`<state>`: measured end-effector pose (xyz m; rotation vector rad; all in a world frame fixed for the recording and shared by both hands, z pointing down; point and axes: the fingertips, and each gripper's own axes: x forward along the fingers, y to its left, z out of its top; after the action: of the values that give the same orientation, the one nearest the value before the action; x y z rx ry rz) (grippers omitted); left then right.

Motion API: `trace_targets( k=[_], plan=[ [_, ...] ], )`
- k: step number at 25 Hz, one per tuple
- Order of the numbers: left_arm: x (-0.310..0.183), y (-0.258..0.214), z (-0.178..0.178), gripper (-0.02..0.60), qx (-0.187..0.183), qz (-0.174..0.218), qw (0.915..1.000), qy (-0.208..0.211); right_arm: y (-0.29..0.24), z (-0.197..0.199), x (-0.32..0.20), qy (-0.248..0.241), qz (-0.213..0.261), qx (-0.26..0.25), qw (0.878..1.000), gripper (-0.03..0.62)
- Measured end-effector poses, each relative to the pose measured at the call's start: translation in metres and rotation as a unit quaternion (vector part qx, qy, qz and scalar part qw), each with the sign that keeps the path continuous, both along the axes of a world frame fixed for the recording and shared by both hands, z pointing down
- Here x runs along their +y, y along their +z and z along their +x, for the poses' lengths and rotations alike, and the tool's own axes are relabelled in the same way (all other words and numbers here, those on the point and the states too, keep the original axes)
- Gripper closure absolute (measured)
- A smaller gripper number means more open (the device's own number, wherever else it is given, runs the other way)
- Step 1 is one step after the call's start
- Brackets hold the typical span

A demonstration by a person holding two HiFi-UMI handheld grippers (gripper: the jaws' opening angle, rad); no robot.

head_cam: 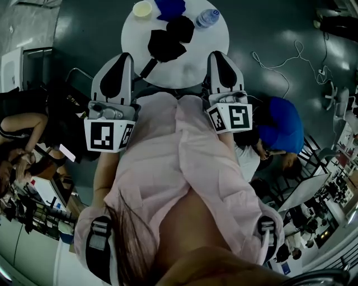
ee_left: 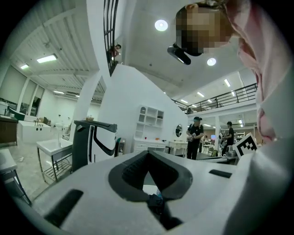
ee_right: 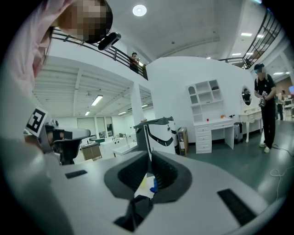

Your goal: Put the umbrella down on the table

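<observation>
The umbrella (head_cam: 169,37), black and folded, lies on the round white table (head_cam: 212,47), with a black strap (head_cam: 149,67) reaching past the table's near edge. Both grippers are held at chest height on my side of the table, apart from the umbrella. My left gripper (head_cam: 123,56) (ee_left: 147,154) points level into the room, its jaws shut with nothing between them. My right gripper (head_cam: 217,55) (ee_right: 149,158) is also shut and empty. Through the notch under each pair of jaws a scrap of the table and of the black umbrella (ee_right: 138,206) shows.
On the table's far side stand a yellow cup (head_cam: 142,9), a blue object (head_cam: 170,6) and a water bottle (head_cam: 207,18). A person in blue (head_cam: 283,127) sits at the right, other people at the left. Cables (head_cam: 279,64) lie on the floor. A white-and-black machine (ee_left: 94,142) stands ahead.
</observation>
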<state>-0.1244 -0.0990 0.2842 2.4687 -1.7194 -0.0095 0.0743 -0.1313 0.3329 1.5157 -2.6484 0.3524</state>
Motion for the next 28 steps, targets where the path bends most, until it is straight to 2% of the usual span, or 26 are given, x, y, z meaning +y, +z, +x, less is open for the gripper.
trace_targets(
  k=[5, 12, 20, 28],
  plan=[
    [0.02, 0.022, -0.002, 0.563, 0.01, -0.025, 0.9996, -0.011, -0.003, -0.001, 0.007, 0.001, 0.005, 0.0, 1.0, 0.551],
    [0.018, 0.028, 0.005, 0.563, 0.001, -0.043, 0.999, 0.009, -0.011, 0.014, 0.021, 0.023, 0.009, -0.01, 1.0, 0.551],
    [0.005, 0.019, 0.018, 0.563, 0.016, -0.044, 0.9986, 0.026, -0.033, 0.058, 0.041, 0.09, 0.016, -0.048, 0.995, 0.551],
    [0.001, 0.026, 0.028, 0.563, 0.021, -0.062, 0.9964, 0.054, -0.028, 0.049, 0.052, 0.1, 0.005, -0.025, 0.995, 0.551]
  ],
)
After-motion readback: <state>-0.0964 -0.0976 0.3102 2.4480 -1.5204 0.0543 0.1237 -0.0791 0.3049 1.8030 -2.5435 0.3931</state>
